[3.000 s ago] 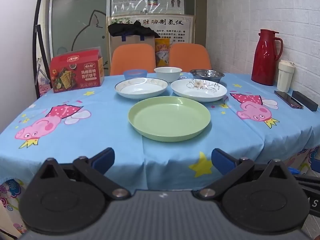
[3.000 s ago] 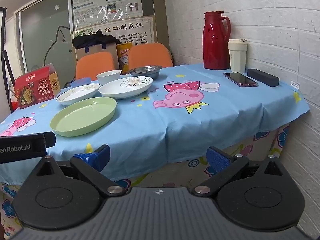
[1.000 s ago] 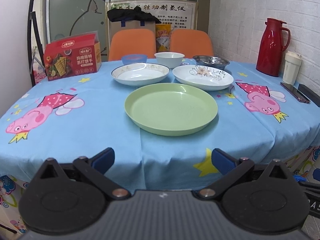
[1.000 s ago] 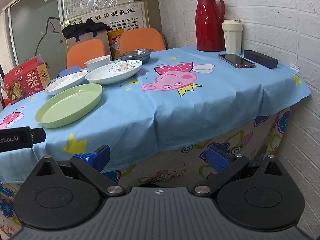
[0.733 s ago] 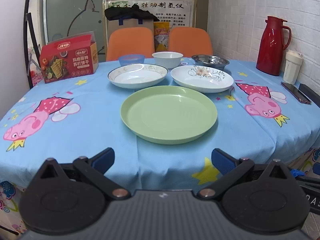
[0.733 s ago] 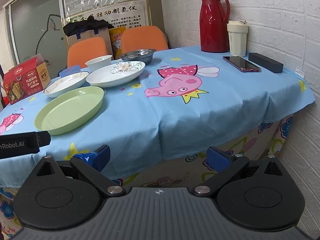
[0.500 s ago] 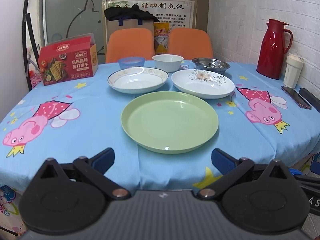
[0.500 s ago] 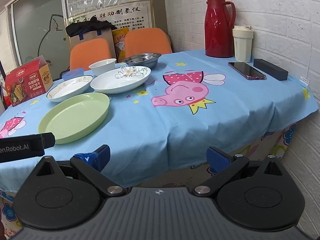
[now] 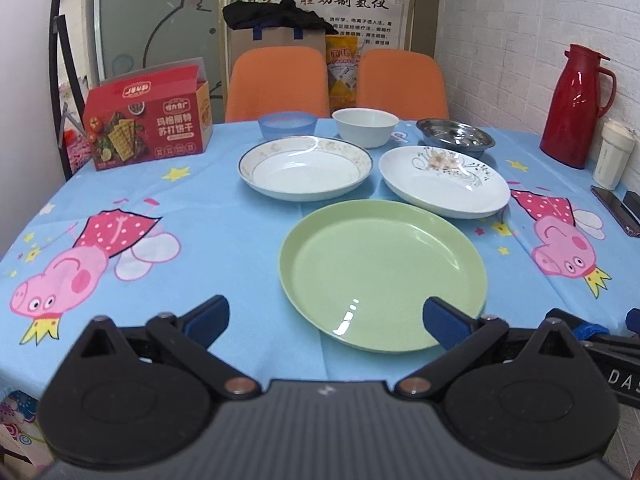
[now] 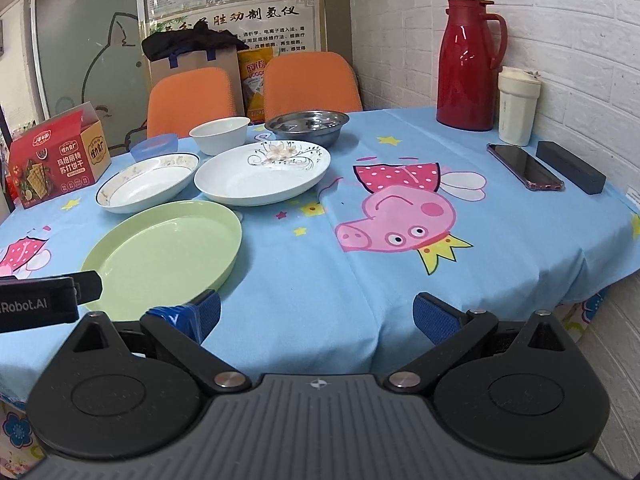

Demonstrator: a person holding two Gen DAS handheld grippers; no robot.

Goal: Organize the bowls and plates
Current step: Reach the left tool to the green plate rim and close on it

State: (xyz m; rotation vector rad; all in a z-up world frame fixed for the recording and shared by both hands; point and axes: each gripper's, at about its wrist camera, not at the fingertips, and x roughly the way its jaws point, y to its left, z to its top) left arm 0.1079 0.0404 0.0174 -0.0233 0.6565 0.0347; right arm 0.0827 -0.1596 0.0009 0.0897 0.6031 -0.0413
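Observation:
A green plate (image 9: 382,268) (image 10: 164,252) lies nearest on the blue tablecloth. Behind it are a gold-rimmed white plate (image 9: 306,168) (image 10: 148,182) and a flowered white plate (image 9: 444,180) (image 10: 262,172). Further back stand a blue bowl (image 9: 287,125), a white bowl (image 9: 365,127) (image 10: 219,134) and a steel bowl (image 9: 456,138) (image 10: 306,125). My left gripper (image 9: 326,318) is open and empty over the table's front edge, its right finger above the green plate's near rim. My right gripper (image 10: 316,314) is open and empty, to the right of the green plate.
A red biscuit box (image 9: 146,120) stands at the back left. A red thermos (image 10: 468,68), a cream cup (image 10: 516,106), a phone (image 10: 524,166) and a black case (image 10: 570,166) line the right side by the brick wall. Two orange chairs (image 9: 276,80) stand behind the table.
Both grippers have risen and moved forward over the table's front edge. The dishes have not moved. Both grippers stay open.

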